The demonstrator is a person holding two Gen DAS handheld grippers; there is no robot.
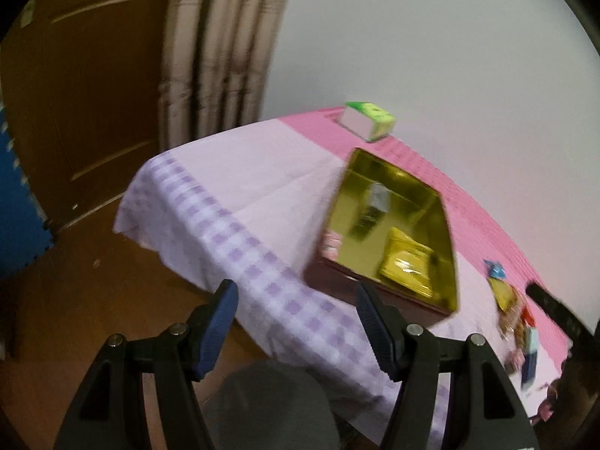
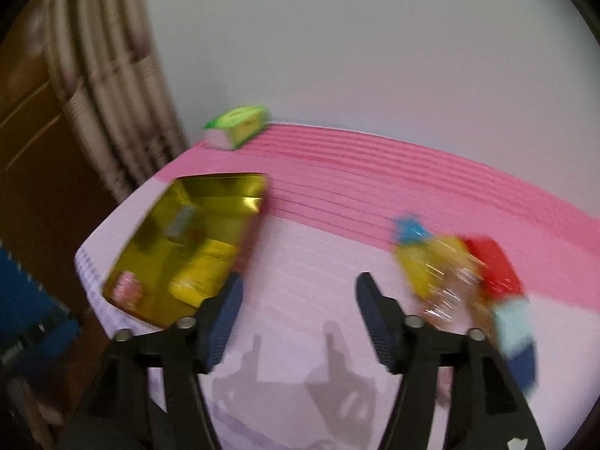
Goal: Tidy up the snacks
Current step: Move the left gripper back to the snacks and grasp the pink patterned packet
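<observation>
A gold-lined open tin box [image 1: 431, 202] lies on the tablecloth and holds a yellow snack packet [image 1: 405, 266] and a small pink packet [image 1: 332, 242]. It also shows in the right wrist view [image 2: 157, 225]. A pile of loose snacks [image 2: 461, 273], yellow, red, blue and clear wrappers, lies right of the box, and shows small in the left wrist view [image 1: 517, 318]. My left gripper [image 1: 296, 322] is open and empty above the table's near-left edge. My right gripper [image 2: 298, 311] is open and empty over the cloth between box and pile. Both views are blurred.
A green and white tissue pack [image 1: 369, 120] sits at the table's far corner, also in the right wrist view [image 2: 238, 125]. A wooden door [image 1: 82, 93] and a curtain [image 1: 217, 48] stand behind. A blue foam mat [image 1: 18, 202] is at the left.
</observation>
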